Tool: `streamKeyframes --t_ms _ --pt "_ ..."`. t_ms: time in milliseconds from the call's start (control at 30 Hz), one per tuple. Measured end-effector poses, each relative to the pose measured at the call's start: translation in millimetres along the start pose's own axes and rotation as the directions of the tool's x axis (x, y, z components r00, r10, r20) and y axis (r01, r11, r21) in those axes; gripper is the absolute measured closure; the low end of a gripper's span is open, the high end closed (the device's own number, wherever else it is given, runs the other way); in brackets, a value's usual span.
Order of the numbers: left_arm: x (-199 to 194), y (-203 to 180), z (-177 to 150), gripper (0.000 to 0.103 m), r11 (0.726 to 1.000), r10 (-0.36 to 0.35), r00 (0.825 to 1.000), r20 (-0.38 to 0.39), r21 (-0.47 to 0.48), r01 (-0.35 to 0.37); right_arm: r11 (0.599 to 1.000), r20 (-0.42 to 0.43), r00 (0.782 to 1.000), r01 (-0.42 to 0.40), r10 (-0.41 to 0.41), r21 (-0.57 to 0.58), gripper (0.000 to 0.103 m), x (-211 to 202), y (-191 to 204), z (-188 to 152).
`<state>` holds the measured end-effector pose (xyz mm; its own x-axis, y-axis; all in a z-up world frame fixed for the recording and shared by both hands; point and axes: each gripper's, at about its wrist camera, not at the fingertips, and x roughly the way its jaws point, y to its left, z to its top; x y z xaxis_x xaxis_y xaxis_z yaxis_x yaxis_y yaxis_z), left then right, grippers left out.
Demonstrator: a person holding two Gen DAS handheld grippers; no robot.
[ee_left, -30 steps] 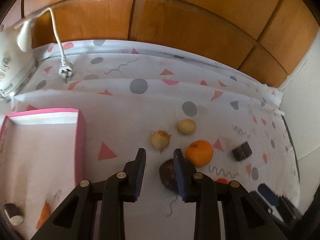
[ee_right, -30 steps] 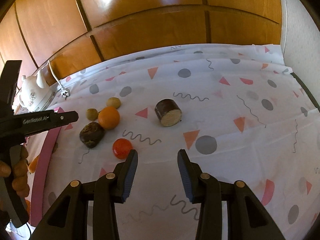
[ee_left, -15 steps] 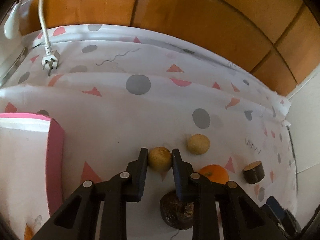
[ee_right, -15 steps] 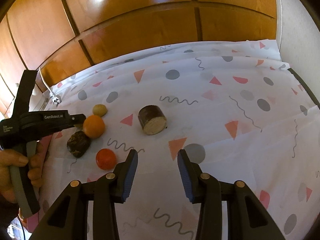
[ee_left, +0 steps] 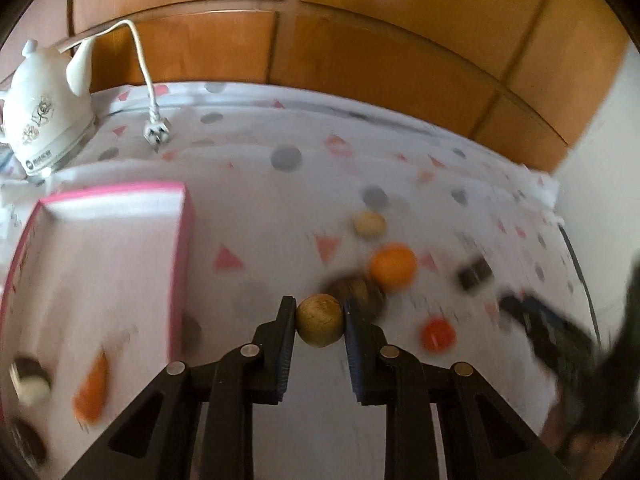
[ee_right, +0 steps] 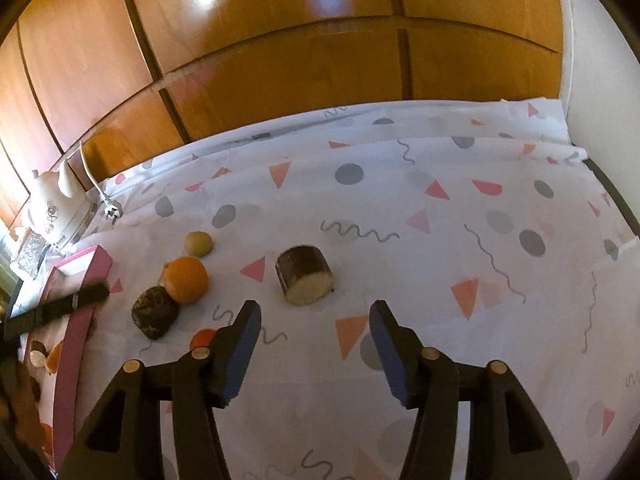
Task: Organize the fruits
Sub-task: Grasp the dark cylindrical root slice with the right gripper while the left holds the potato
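The tan round fruit (ee_left: 320,320) sits clamped in the left gripper (ee_left: 319,322), lifted off the cloth; the pink box (ee_left: 182,248) lies to its left (near). The right gripper (ee_right: 314,334) is opening, empty.

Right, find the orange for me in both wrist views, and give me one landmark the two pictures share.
Left wrist view: the orange lies right of centre on the cloth, beyond the right finger of the left gripper.
Right wrist view: the orange lies on the left, touching the dark lumpy fruit.
Shared landmark: the white kettle at the far left edge.
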<state>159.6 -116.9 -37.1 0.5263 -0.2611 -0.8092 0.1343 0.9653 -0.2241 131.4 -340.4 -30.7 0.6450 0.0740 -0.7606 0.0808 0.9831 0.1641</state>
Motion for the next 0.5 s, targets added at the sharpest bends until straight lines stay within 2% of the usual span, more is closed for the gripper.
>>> streamKeyframes --t_ms 233,300,400,500 --pt "4.2 -23.7 -59.2 0.079 0.997 0.007 1.0 -0.023 0.074 -0.005 0.997 -0.014 1.0 -0.025 0.024 -0.072 0.045 8.5 5.2 14.9" --pt "7.9 -25.4 -66.8 0.079 0.997 0.014 0.999 -0.032 0.081 -0.011 0.995 -0.031 0.999 -0.034 0.032 -0.097 0.045 15.1 8.2 18.6" --pt "8.4 -29.1 -71.4 0.079 0.993 0.019 1.0 -0.003 0.116 -0.019 0.989 -0.056 0.998 -0.023 0.015 -0.143 0.044 27.5 14.5 21.7" --pt "10.1 -27.6 -72.7 0.079 0.994 0.01 1.0 -0.001 0.11 -0.01 0.985 -0.091 0.996 -0.033 0.018 -0.17 0.044 41.7 19.6 24.8"
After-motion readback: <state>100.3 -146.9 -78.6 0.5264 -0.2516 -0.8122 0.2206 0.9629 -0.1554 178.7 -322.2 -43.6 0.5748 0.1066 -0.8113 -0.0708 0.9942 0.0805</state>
